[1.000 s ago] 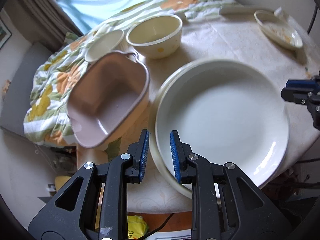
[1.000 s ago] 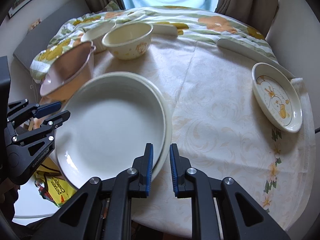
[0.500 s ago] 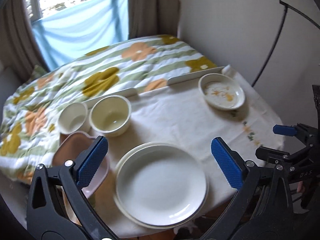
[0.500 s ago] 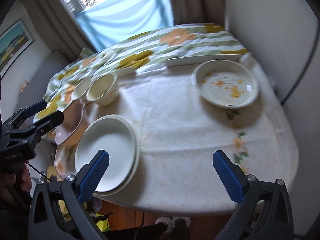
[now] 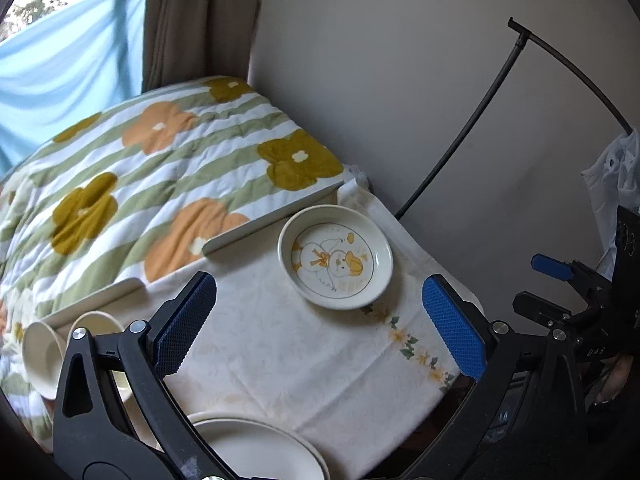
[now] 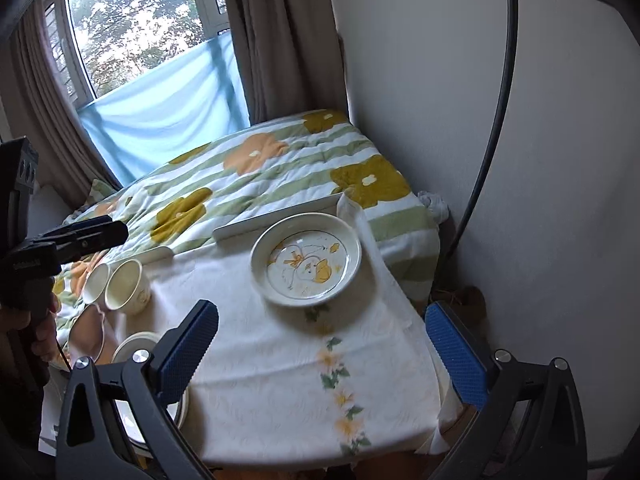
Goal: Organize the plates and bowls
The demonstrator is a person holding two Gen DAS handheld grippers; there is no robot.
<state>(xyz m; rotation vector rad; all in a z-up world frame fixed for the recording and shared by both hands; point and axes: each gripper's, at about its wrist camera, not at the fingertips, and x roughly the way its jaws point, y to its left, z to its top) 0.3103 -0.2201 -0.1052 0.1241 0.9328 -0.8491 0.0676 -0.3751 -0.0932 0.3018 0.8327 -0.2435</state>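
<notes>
Floral quilt (image 6: 256,184), brown curtain (image 6: 280,40), blue cloth (image 6: 168,92) across window, cream tablecloth (image 6: 288,376).

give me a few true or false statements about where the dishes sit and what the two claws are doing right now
1. The left claw is open and holds nothing. True.
2. The duck plate sits on top of the white plates. False: it lies alone on the tablecloth, far from that stack.
3. The right claw is shut on the duck plate. False: it is open, short of the plate.
4. Two cream bowls stand side by side near the flowered blanket. True.
5. The pink dish lies beside the bowls. True.
</notes>
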